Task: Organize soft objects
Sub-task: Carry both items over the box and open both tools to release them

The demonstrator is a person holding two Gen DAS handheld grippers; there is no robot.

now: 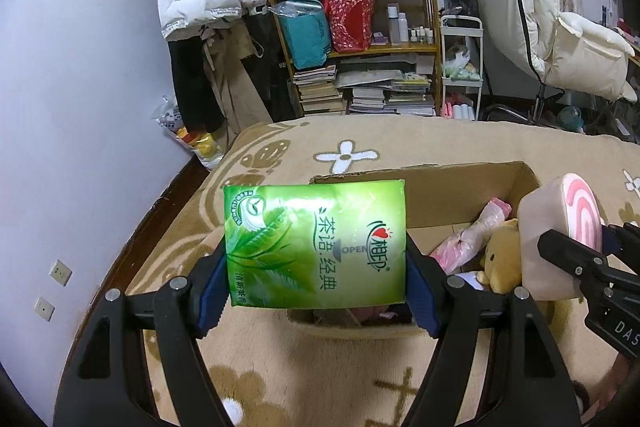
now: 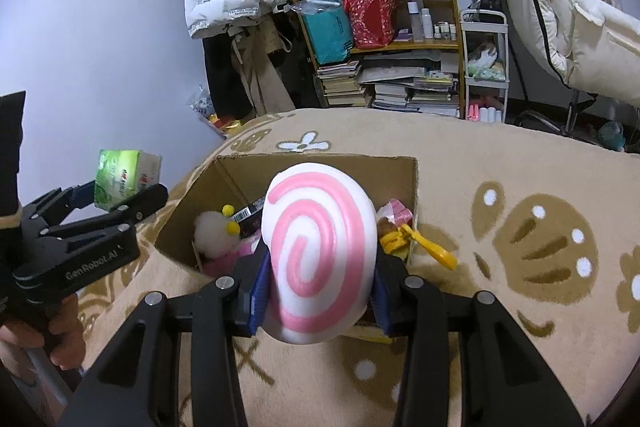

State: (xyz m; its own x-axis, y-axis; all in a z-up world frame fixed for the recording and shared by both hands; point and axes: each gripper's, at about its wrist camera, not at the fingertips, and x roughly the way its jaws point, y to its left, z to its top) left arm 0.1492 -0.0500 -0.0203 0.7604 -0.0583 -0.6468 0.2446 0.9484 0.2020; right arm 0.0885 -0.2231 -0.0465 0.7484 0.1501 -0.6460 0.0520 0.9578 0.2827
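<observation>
Both wrist views down over box (image 1: 472, 195)

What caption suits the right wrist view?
Right tool grips a pink-swirl cushion above an open cardboard box of soft toys on a beige rug.

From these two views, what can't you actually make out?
- Cardboard box floor: right wrist view, hidden by the pink swirl cushion in the right gripper.
- Near box contents: left wrist view, hidden by the green tissue pack in the left gripper.
- Shelf bottle labels: too small.
</observation>
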